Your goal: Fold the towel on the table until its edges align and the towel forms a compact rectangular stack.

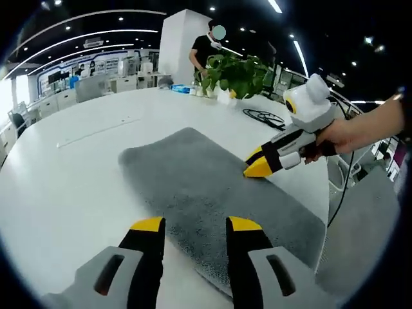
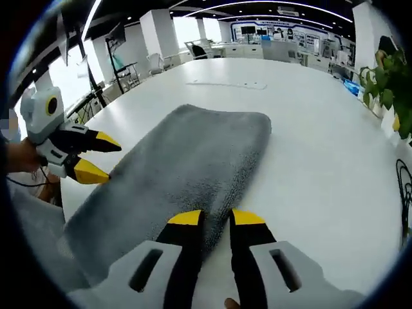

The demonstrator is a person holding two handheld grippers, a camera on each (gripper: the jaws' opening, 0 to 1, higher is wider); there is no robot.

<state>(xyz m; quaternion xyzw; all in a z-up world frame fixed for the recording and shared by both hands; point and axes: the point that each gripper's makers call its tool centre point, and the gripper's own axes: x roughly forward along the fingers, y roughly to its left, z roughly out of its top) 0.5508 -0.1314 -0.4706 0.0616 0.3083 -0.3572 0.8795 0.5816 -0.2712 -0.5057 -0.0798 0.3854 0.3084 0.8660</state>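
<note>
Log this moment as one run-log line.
grey terry towel: flat, unfolded on white table | left gripper: open at edge | right gripper: open at opposite edge

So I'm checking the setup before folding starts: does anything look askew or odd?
One thing: the grey towel lies flat, but its near end seems to hang over the white table edge. No spill or damage visible.

One grey towel [image 1: 212,193] on white table [image 1: 71,187]; two grippers: left [image 1: 193,226], right [image 2: 215,217]; one potted plant [image 1: 235,74] at far edge.

Left gripper [image 1: 195,225] spread apart, right gripper [image 2: 215,217] narrowly parted.
</note>
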